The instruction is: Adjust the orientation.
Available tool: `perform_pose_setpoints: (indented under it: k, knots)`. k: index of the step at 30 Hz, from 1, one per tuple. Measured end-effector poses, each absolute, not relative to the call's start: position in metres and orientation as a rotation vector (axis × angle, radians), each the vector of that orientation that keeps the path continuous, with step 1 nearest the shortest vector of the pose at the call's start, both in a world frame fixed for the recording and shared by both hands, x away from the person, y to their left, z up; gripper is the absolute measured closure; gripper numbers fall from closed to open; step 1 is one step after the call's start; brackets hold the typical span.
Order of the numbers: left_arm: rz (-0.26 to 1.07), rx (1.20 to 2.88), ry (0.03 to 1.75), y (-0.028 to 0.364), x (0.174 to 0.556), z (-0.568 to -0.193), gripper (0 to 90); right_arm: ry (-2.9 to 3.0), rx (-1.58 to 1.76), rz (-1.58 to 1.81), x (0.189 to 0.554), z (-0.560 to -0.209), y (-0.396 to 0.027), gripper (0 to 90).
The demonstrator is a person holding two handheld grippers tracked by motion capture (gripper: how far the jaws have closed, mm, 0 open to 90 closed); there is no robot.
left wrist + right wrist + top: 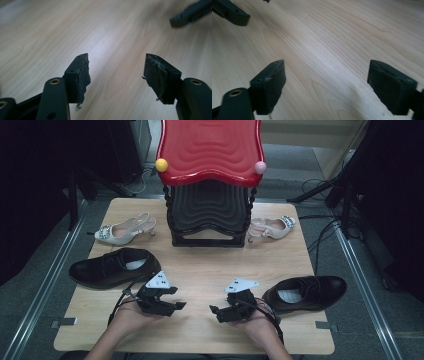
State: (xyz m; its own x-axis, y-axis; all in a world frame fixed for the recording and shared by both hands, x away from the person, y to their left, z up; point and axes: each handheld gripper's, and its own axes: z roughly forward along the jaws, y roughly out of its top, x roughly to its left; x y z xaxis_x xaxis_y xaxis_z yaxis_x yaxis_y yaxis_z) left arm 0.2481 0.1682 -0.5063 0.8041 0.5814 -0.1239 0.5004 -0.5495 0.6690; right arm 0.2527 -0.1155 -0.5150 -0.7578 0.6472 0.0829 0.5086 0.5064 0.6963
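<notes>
Technician A: Status of the work? Both grippers are empty. The left gripper (172, 301) and right gripper (220, 312) face each other low over the bare table (200, 270), jaws spread wide with nothing between the pads in either gripper view.

Technician B: Then no shoe has been picked up. The left black shoe (112, 266) lies just beyond and outward of the left fingers; the right black shoe (306, 293) lies just outward of the right fingers. Two pale heeled sandals (125, 231) (272, 227) sit well beyond, flanking the rack (210, 215).

Technician A: The rack's red shelf (210, 147) carries no shoes, so placement appears wholly outstanding.

Technician B: Pose: both hands cradle the grippers from beneath, palms up, fingertips pointing inward toward one another, near the table's front edge.
</notes>
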Motion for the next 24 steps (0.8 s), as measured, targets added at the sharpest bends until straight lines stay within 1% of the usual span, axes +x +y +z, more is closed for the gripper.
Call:
perform_pose_setpoints:
  k: [1,3,5,7,9,10,12,15,17,20,24]
  knots:
    - [0.139,2.259,0.807,0.169,0.248,-0.506,40.8,2.56,0.979,1.072,0.254,-0.517,-0.115,17.7]
    - [0.091,2.24,0.839,0.172,0.25,-0.505,41.1,2.554,0.982,1.065,0.257,-0.52,-0.116,22.4]
    - [0.098,2.21,0.836,0.173,0.252,-0.506,40.9,2.539,0.977,1.087,0.259,-0.52,-0.118,25.0]
    - [0.076,2.213,0.842,0.176,0.255,-0.509,42.0,2.541,0.966,1.115,0.262,-0.52,-0.119,29.9]
    - [0.052,2.216,0.865,0.178,0.258,-0.512,42.2,2.55,0.971,1.144,0.265,-0.518,-0.122,37.8]
    - [0.049,2.218,0.87,0.179,0.259,-0.513,41.7,2.544,0.966,1.159,0.264,-0.517,-0.123,39.1]
    - [0.072,2.22,0.862,0.18,0.259,-0.514,40.8,2.534,0.93,1.181,0.263,-0.514,-0.124,42.3]
    - [0.083,2.218,0.856,0.181,0.259,-0.514,38.2,2.537,0.909,1.205,0.261,-0.512,-0.125,43.5]
    - [0.095,2.222,0.858,0.181,0.26,-0.515,37.0,2.543,0.905,1.191,0.261,-0.512,-0.125,49.4]
    - [0.107,2.232,0.844,0.181,0.26,-0.515,36.8,2.565,0.916,1.191,0.264,-0.515,-0.124,47.5]
    - [0.088,2.226,0.837,0.183,0.26,-0.514,36.6,2.592,0.924,1.201,0.267,-0.518,-0.124,48.5]
